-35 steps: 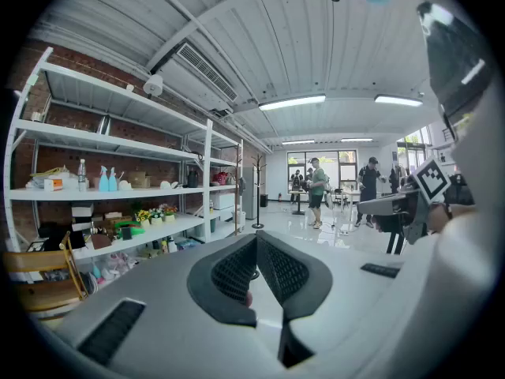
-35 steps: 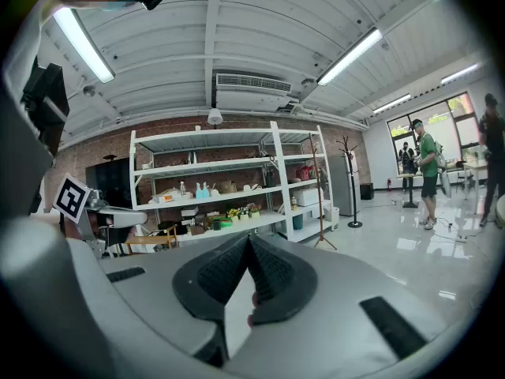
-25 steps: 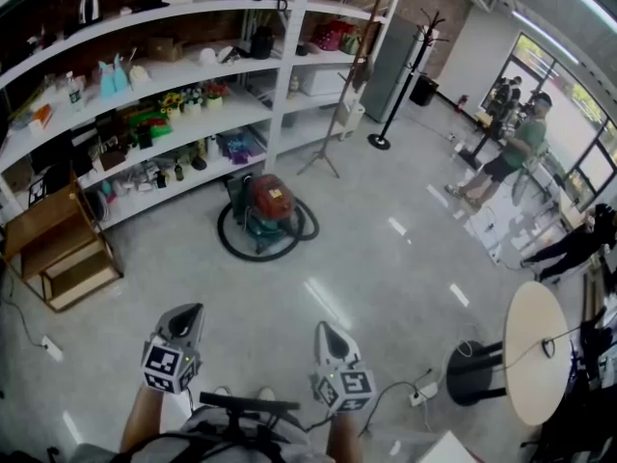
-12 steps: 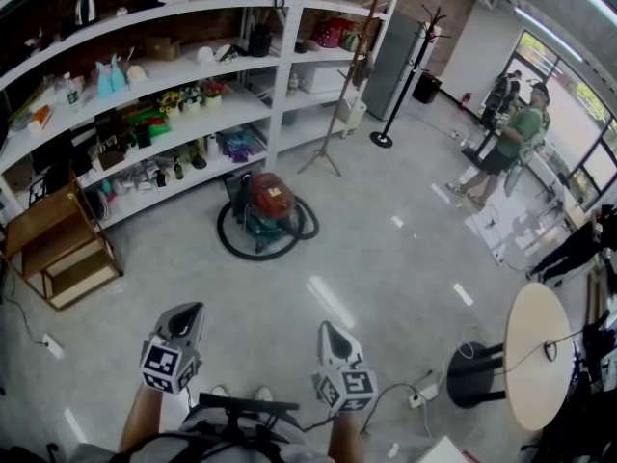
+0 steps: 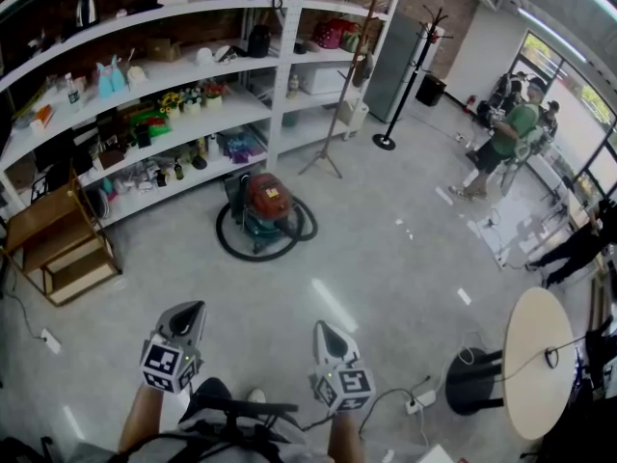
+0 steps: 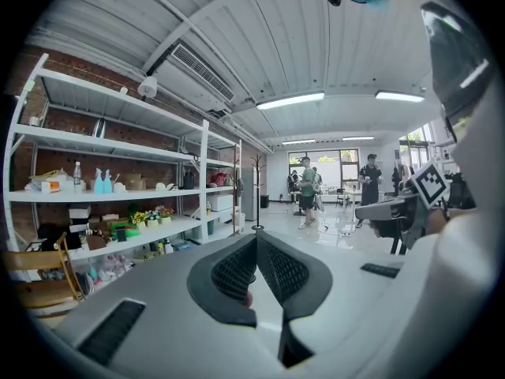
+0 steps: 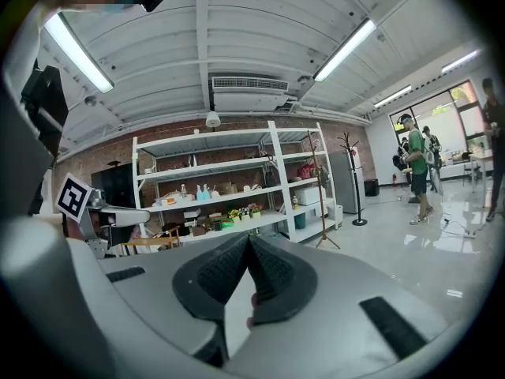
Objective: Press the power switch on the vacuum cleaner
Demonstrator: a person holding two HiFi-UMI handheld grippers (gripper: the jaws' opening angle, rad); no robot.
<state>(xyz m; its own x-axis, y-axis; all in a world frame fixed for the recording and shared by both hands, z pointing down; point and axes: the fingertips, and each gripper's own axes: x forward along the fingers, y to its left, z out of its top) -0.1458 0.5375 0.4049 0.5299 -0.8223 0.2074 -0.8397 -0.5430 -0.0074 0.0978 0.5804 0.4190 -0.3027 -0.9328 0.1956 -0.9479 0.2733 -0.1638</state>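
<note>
Glossy grey floor point(image 5: 386, 287), white shelving point(image 5: 287, 75), vacuum cleaner point(image 5: 268, 203)

Glossy grey floor point(image 5: 386, 278), vacuum cleaner point(image 5: 267, 204) standing on it, wooden rack point(image 5: 58, 249), round table point(image 5: 535, 355)

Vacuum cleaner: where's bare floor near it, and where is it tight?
Bare floor lies between the vacuum cleaner and the left tool and right tool, and across to the round table. Crowded along the shelves: tripod, wooden chair.
</note>
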